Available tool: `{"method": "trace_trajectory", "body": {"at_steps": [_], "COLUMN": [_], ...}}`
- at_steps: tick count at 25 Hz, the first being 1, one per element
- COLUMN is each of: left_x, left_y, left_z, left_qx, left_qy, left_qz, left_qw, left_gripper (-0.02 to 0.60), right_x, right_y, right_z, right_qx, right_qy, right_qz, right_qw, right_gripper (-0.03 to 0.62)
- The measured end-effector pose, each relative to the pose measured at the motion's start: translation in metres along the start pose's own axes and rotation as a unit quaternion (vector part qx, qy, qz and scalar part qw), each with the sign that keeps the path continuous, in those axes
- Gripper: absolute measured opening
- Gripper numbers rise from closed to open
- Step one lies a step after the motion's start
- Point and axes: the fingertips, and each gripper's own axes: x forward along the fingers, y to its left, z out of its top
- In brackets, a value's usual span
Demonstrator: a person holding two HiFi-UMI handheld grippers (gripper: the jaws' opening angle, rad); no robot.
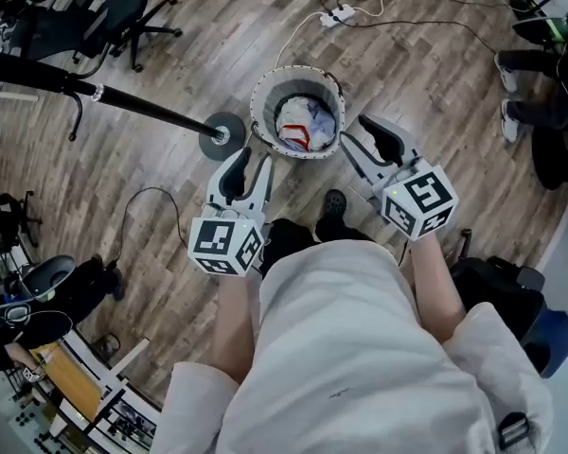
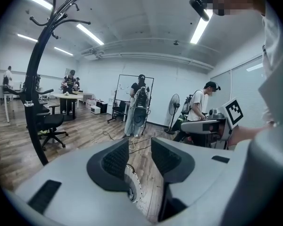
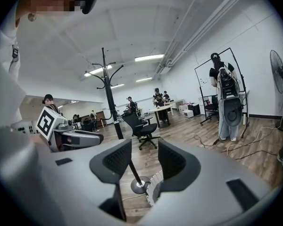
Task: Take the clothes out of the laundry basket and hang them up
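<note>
A round white laundry basket (image 1: pixel 261 91) stands on the wood floor just ahead of me, with light clothes (image 1: pixel 303 126) and something red bunched inside. My left gripper (image 1: pixel 254 159) hovers at the basket's near left side, jaws open and empty. To the basket's right my right gripper (image 1: pixel 357 130) is also open, nothing between its pads. In the left gripper view the basket rim (image 2: pixel 132 185) shows low between the open jaws of that gripper (image 2: pixel 139 157). The right gripper view shows its gripper (image 3: pixel 145 161) open above the basket rim (image 3: pixel 153 187). A black coat rack (image 1: pixel 104 95) stands left of the basket.
The coat rack's round base (image 1: pixel 222 135) sits close to the basket's left. A power strip (image 1: pixel 336 14) with cables lies beyond the basket. An office chair (image 1: pixel 123 12) stands far left, another person's feet (image 1: pixel 506 69) are at the right, and a dark bag (image 1: pixel 511 291) is beside me.
</note>
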Motion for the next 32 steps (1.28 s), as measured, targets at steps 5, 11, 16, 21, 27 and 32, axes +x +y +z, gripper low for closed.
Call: {"method": "trace_trajectory", "body": {"at_steps": [5, 11, 16, 21, 27, 32], "left_x": [-0.006, 0.002, 0.028, 0.061, 0.101, 0.13], "left_y": [0.009, 0.027, 0.043, 0.055, 0.066, 0.075], "left_z": [-0.002, -0.002, 0.007, 0.015, 0.009, 0.008], "left_qx": [-0.005, -0.008, -0.006, 0.004, 0.006, 0.02], "left_qy": [0.004, 0.013, 0.023, 0.036, 0.075, 0.094], "left_qz": [0.019, 0.019, -0.011, -0.047, -0.105, -0.161], "left_qw": [0.9998, 0.9997, 0.9997, 0.9982, 0.9916, 0.9822], "left_gripper": [0.146, 0.147, 0.147, 0.147, 0.147, 0.147], "right_x": [0.01, 0.031, 0.049, 0.069, 0.088, 0.109], "right_y": [0.003, 0.003, -0.008, -0.021, -0.045, -0.052], "right_z": [-0.008, -0.007, -0.003, -0.001, -0.005, -0.014], "right_qx": [0.006, 0.01, 0.022, 0.026, 0.044, 0.045], "right_qy": [0.016, 0.024, 0.028, 0.044, 0.064, 0.088], "right_qz": [0.012, 0.014, -0.012, -0.033, -0.082, -0.115], "right_qw": [1.0, 1.0, 0.999, 0.998, 0.994, 0.988], "right_gripper": [0.164, 0.163, 0.163, 0.163, 0.163, 0.163]}}
